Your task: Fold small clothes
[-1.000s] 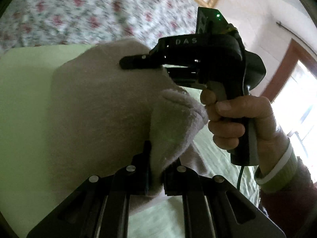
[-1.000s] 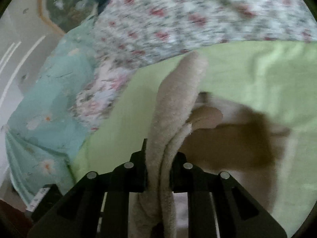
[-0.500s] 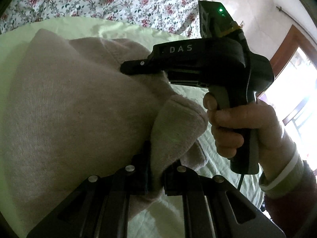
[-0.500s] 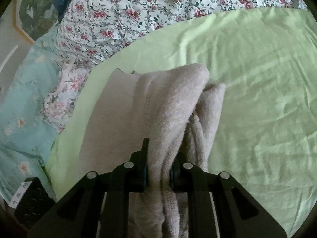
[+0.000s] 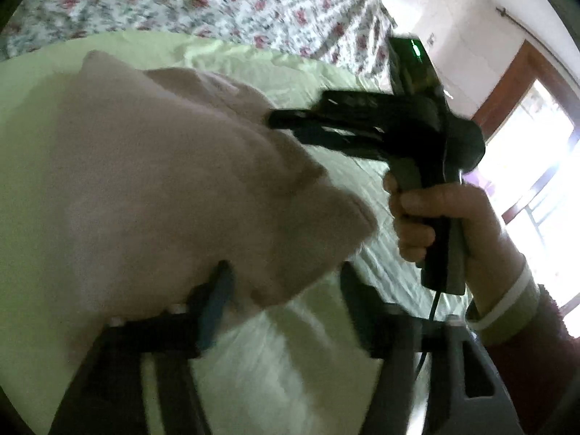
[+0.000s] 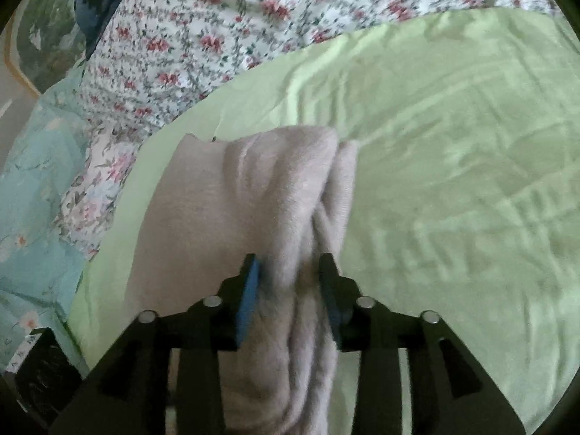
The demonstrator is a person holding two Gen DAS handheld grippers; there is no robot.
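Left gripper (image 5: 286, 282) spread wide, beige knit garment (image 5: 152, 188) slack between its fingers. Right gripper (image 6: 290, 275) partly parted around a bunched fold. Garment on green sheet (image 6: 435, 181); floral quilt (image 6: 224, 36) behind, window (image 5: 543, 166) right.

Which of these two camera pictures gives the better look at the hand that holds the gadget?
The left wrist view. It shows the person's right hand wrapped around the handle of the right gripper, whose tips are at the pink garment. The right wrist view shows no hand, only fingers beside cloth.
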